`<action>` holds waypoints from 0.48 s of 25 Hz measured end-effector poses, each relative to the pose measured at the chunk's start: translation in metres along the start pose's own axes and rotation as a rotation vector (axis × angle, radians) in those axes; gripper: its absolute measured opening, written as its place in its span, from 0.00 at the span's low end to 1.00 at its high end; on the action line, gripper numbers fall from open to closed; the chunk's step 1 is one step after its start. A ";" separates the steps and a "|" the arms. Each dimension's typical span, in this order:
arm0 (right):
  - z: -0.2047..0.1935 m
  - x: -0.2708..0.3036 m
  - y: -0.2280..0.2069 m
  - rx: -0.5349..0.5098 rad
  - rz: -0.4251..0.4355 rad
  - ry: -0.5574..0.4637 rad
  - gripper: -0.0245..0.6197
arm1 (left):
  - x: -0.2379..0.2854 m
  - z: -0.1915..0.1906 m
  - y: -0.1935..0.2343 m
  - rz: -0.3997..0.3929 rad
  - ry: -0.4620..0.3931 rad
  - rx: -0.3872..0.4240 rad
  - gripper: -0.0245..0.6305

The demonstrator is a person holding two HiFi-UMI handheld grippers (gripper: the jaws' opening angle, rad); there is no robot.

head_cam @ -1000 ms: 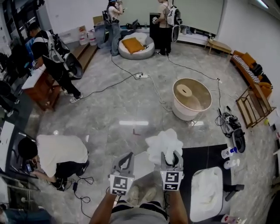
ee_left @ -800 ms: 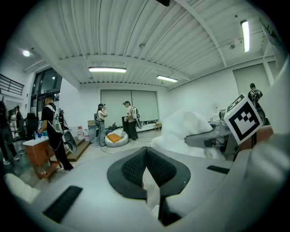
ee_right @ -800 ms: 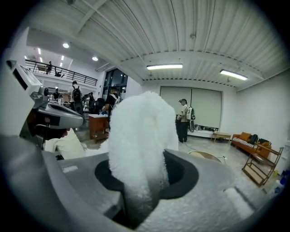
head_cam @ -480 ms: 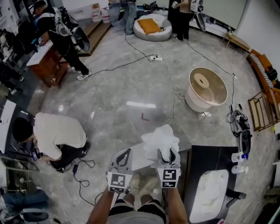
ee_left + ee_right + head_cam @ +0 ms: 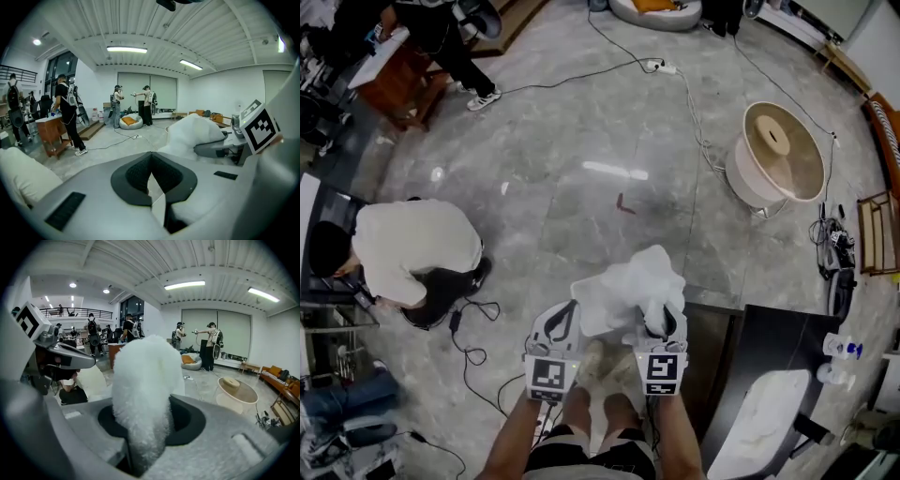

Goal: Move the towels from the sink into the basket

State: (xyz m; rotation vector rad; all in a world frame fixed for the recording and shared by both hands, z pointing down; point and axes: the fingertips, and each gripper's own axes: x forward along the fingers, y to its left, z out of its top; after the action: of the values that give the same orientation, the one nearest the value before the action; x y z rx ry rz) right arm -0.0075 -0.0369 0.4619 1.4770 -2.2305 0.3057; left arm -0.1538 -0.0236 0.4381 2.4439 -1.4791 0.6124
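Towel [image 5: 145, 380] | right claw [image 5: 143, 427] pinching it | left claw [image 5: 151, 157] pressed together, empty

The grey floor [image 5: 581, 187] ahead lies open and wide, the clearest way forward; a white cable [image 5: 697, 131] snakes down its right part, flat on the ground; beyond that cable stands the round beige-topped basket [image 5: 748, 178], with bare floor on its near side; to the left a crouching person [image 5: 417, 253] takes up the floor, black cords [image 5: 469, 352] trailing beside them; on the right the dark counter [image 5: 783, 337] with its sink [image 5: 759, 431] walls off that side, close beside the right gripper [image 5: 664, 321]; the bunched towel [image 5: 628, 286] in its jaws spreads across to the left gripper [image 5: 567, 314], filling the gap between the two.
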 end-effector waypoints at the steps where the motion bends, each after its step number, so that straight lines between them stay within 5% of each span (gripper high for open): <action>1: -0.010 0.010 0.002 -0.001 0.007 0.002 0.28 | 0.009 -0.013 0.003 0.002 0.008 -0.008 0.05; 12: -0.151 0.107 0.019 0.026 0.050 0.092 0.28 | 0.094 -0.156 0.016 -0.033 0.085 -0.014 0.05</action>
State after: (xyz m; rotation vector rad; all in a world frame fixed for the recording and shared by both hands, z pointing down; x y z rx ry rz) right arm -0.0239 -0.0535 0.6470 1.3935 -2.2000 0.4124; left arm -0.1666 -0.0441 0.6192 2.3954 -1.4029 0.6880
